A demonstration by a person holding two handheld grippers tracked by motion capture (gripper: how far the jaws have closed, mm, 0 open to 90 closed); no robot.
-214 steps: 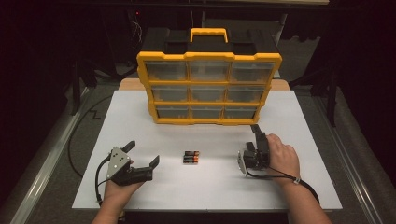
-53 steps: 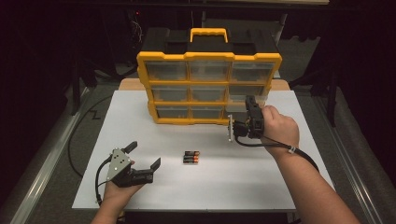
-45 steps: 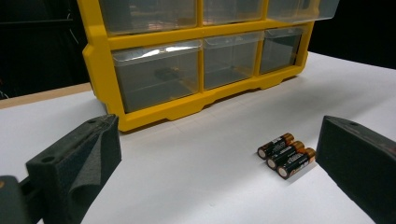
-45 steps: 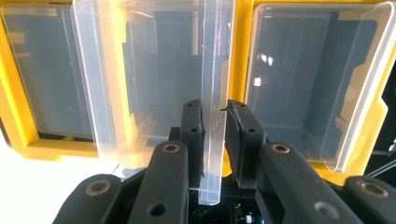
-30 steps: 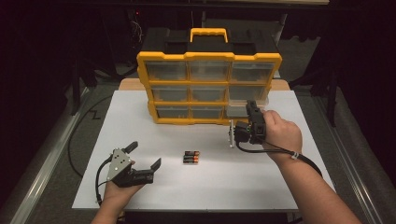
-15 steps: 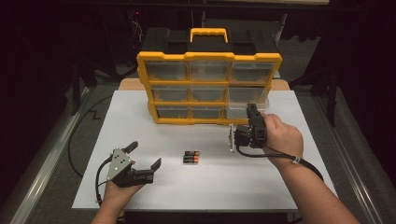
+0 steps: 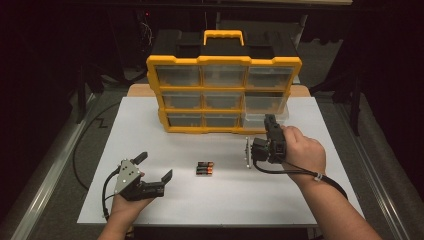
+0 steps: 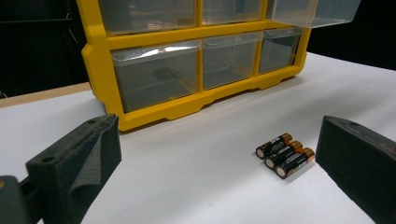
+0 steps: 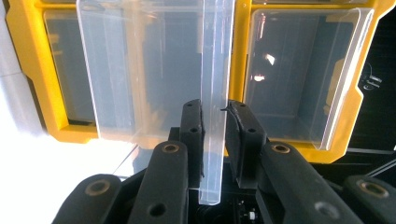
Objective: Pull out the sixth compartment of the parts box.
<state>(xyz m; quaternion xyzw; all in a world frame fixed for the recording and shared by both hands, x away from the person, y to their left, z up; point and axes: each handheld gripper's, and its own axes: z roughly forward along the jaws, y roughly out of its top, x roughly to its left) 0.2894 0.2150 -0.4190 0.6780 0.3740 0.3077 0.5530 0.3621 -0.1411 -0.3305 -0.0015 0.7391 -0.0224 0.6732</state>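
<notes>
Clear plastic drawer (image 9: 140, 79), thin-walled, pinched between black jaws.

Clear glossy plastic drawer (image 9: 215, 70); yellow plastic organizer (image 7: 223, 95); matt white tabletop (image 7: 210, 200).

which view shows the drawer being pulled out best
The right gripper view: the clear drawer is close up, its front lip clamped between the right gripper. The high view shows it small, sticking out at the organizer's bottom right. The left gripper view catches one corner.
</notes>
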